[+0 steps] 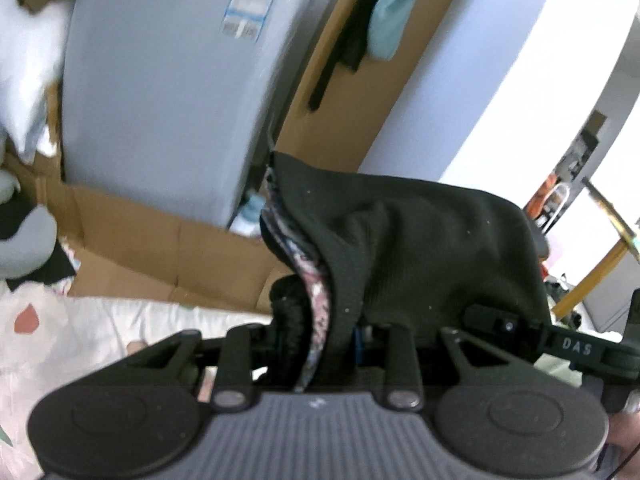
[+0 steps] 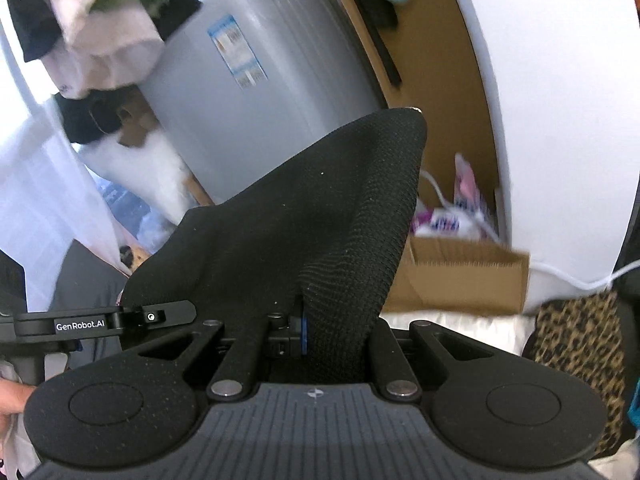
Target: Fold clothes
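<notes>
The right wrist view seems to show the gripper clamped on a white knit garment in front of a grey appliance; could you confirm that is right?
Not quite: the garment is black, not white. The right wrist view shows the right gripper clamped on that black knit fabric, with the grey appliance behind it.

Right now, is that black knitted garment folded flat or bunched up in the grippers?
Bunched up. The black knitted garment rises in peaked creases from the right gripper and drapes crumpled over the left gripper.
</notes>
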